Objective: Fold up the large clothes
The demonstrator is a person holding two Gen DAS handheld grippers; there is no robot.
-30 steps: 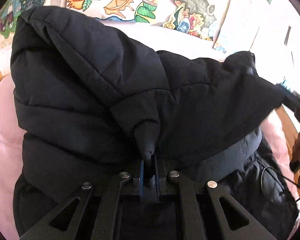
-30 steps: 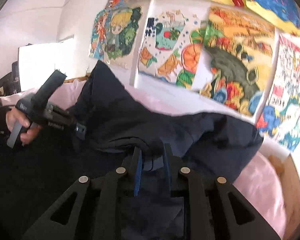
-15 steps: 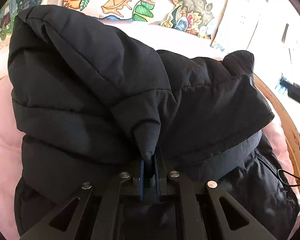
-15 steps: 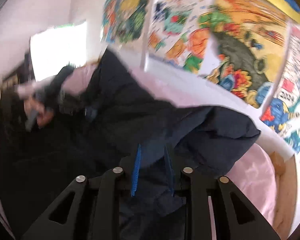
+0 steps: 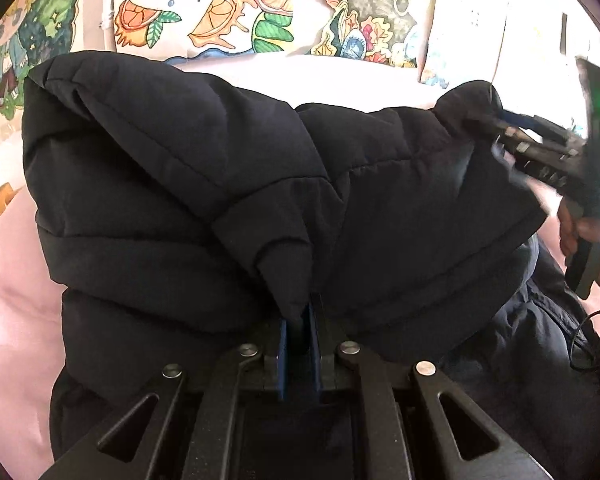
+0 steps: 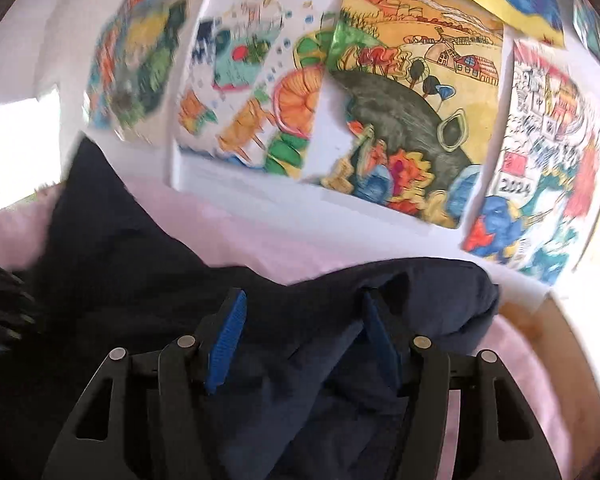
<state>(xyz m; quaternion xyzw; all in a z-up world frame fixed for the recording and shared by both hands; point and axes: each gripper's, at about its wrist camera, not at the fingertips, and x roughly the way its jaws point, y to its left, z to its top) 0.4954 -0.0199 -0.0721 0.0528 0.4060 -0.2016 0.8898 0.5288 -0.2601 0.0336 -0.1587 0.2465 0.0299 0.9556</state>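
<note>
A black padded jacket (image 5: 228, 184) lies folded over itself on a pink bed sheet (image 5: 8, 320). My left gripper (image 5: 299, 320) is shut on a pointed fold of the jacket near its lower edge. In the right wrist view the same jacket (image 6: 148, 264) spreads under my right gripper (image 6: 304, 320), whose jaws are opening; dark cloth lies between the blue pads (image 6: 228, 336) without being pinched. The right gripper (image 5: 512, 132) also shows at the jacket's far right corner in the left wrist view, held by a hand (image 5: 580, 228).
Colourful drawings (image 6: 380, 112) cover the white wall behind the bed. A wooden bed rim (image 6: 560, 344) curves along the right side. A thin black cable (image 5: 588, 344) lies over dark cloth at lower right.
The right gripper's jaws have spread wide and released the cloth they pinched. It swung back to the jacket's right corner. The left gripper kept its grip and place.
</note>
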